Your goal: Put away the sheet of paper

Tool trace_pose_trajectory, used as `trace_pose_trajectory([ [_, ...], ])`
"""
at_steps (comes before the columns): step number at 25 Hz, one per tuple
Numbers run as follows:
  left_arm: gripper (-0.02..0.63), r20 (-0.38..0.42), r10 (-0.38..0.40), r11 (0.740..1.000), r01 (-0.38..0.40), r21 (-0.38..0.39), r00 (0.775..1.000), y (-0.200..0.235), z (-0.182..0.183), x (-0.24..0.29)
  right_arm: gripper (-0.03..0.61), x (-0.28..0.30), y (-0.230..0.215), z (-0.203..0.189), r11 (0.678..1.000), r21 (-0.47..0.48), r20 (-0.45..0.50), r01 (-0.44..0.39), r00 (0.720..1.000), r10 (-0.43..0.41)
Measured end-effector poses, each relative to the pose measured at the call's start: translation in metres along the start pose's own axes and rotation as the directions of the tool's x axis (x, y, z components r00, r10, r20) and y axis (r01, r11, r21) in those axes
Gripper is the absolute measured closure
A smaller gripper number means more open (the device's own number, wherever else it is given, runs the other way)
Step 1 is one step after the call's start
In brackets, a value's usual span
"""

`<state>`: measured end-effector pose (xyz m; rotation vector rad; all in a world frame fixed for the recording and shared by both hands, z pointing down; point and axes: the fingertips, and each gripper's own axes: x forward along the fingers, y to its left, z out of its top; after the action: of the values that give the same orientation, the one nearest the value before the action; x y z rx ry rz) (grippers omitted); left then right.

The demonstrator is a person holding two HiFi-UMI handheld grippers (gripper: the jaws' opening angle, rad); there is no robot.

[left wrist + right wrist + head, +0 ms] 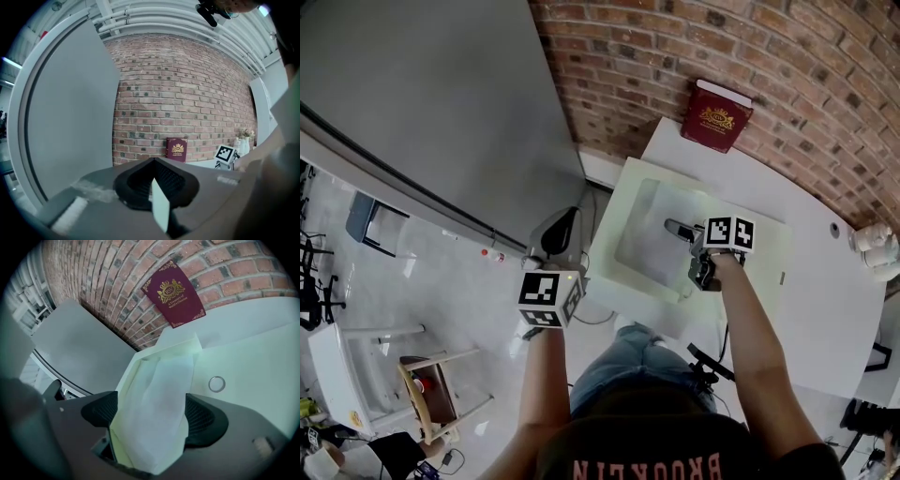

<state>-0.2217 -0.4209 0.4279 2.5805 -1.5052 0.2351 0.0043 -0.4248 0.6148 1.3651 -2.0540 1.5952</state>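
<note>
A large pale sheet of paper (642, 202) lies on the left part of the white table (811, 281). My right gripper (692, 251) is over the sheet's near right part and stands open. In the right gripper view a raised fold of the paper (157, 399) runs loose between the two black pads (205, 417). My left gripper (562, 230) hangs off the table's left edge, over the floor. Its jaws are shut (154, 185), with a thin pale strip in the seam; I cannot tell what the strip is.
A dark red book (717, 114) leans on the brick wall behind the table. A small metal ring (216, 384) sits in the tabletop right of the paper. White vases (874, 246) stand at the right edge. A big grey panel (441, 103) leans at the left.
</note>
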Motion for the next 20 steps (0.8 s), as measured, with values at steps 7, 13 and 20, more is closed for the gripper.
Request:
trace_pose_trajectory([
  [7,0.615,0.019,0.010,1.000,-0.010,-0.008,1.000,-0.024,0.005,-0.011,0.320,-0.031,0.011,0.000,0.997,-0.078,0.065,-0.013,0.998,0.018],
  [13,0.615,0.035,0.012,1.000,-0.012,-0.007,0.999,-0.052,0.011,-0.021,0.577,-0.072,0.014,0.005,0.987,-0.160,0.162,0.016,0.987,0.010],
  [20,0.615,0.078,0.023,1.000,-0.023,0.000,0.997,-0.085,0.024,-0.040,0.577,-0.132,0.033,0.012,0.968,-0.251,0.290,-0.016,0.953,0.091],
])
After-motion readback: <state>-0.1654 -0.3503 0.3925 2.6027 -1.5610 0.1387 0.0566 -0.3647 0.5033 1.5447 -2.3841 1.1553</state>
